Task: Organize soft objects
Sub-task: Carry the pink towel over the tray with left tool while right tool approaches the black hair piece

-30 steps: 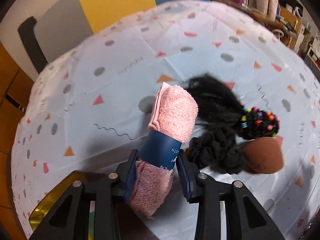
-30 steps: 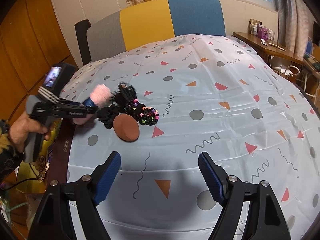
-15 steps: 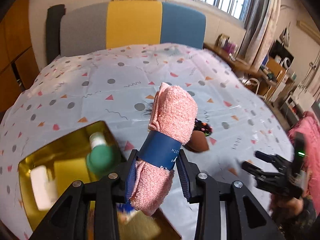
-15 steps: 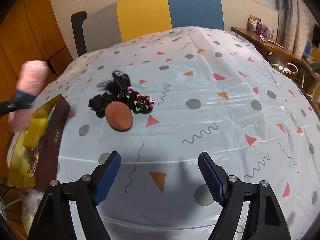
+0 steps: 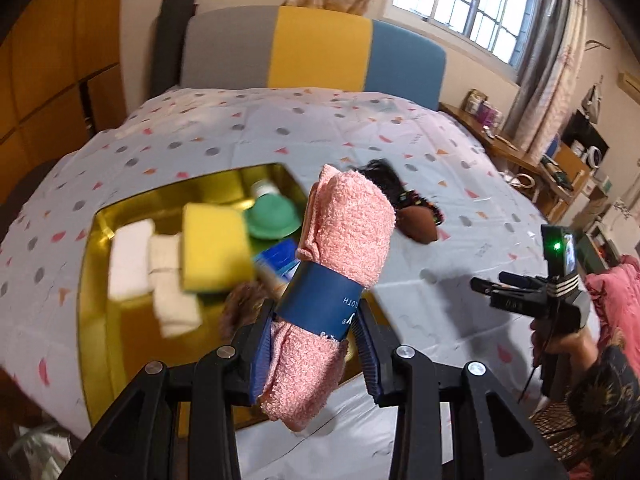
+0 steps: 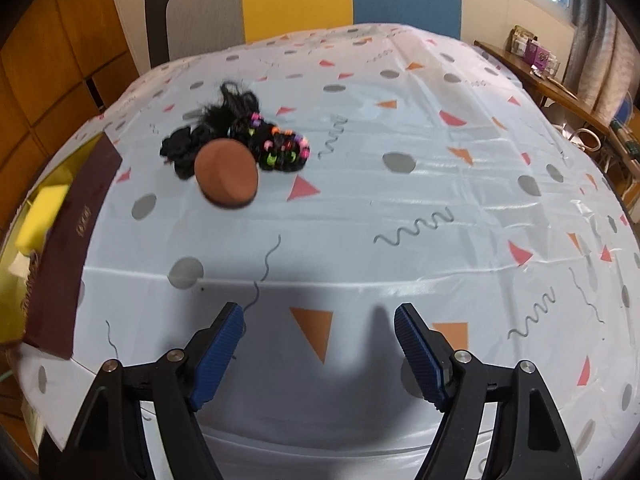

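Between the left claw's (image 5: 316, 344) clenched jaws stands a rolled pink terry towel with a navy paper band (image 5: 340, 248), above the gold-lined box (image 5: 96, 280). Right claw (image 6: 320, 350) hangs released over the patterned counter (image 6: 440, 200), well short of the brown egg-shaped sponge (image 6: 226, 174).

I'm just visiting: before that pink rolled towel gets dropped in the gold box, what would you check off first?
1. Left tool clamped on the pink towel: ok.
2. Towel positioned over the gold box: cannot tell, it seems near the box's edge.
3. Free room in the box beside the yellow sponge and white cloths: ok, bare floor shows.
4. Right tool empty and clear of the box: ok.
5. Remaining brown sponge and black hair ties lying undisturbed on the tablecloth: ok.
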